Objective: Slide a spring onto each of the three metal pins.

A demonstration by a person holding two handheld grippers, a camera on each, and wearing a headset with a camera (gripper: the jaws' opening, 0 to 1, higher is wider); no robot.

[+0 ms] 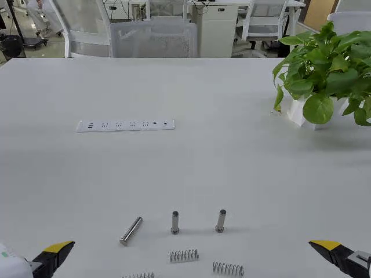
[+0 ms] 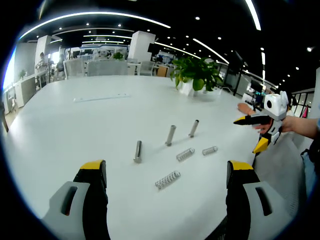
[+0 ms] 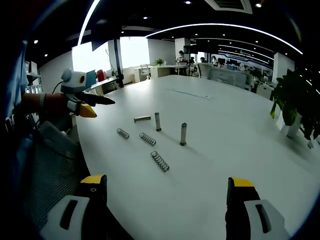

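Springs [image 1: 184,255] untouched; left hand-held gripper [image 2: 166,167] and right hand-held gripper [image 3: 166,180] gape empty.

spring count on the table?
3 springs, all loose on the table: one in front of the middle pin, one to its right, one to the left, cut by the head view's bottom edge.

The head view is evenly bright and soft. The white table [image 1: 232,174] washes pale toward the top of the frame, the pins [image 1: 175,222] throw only short, faint shadows, and the plant [image 1: 324,69] lays a diffuse shadow beneath it at the right. Both gripper views bend hard toward their edges (the light strips [image 2: 100,17] curve into arcs) and grow darker there. In the right gripper view, a window [image 3: 135,52] at upper left blows out white, while the ceiling around it is dim.
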